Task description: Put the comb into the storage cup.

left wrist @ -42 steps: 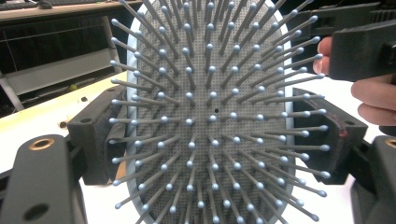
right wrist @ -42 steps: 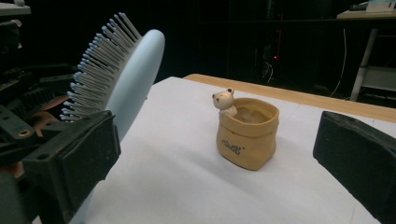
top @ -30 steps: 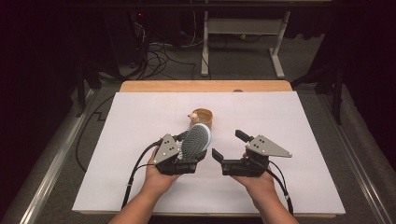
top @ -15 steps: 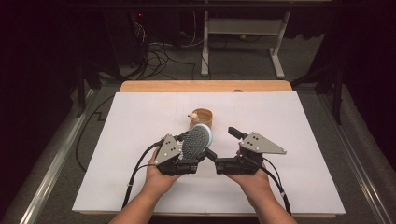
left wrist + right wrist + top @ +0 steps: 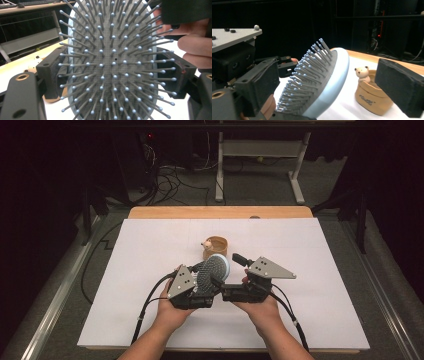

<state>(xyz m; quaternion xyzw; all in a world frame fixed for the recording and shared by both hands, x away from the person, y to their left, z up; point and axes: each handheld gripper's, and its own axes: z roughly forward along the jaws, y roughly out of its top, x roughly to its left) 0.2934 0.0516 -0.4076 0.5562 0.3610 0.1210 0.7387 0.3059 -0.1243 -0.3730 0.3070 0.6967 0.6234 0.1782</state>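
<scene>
At centre frame, our left gripper (image 5: 207,270) clamps the pale-blue hairbrush (image 5: 212,271) by its edges, bristles facing us. Our right gripper (image 5: 227,270) has just been closing around the brush, pads apart from it.

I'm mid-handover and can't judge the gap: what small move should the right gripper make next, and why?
Probably ease the right gripper a little further in, then close. Its jaws have just been closing, yet in its own view they straddle the pale blue oval hairbrush with a gap on the far side, while the left gripper clamps the brush head by its rim.
</scene>
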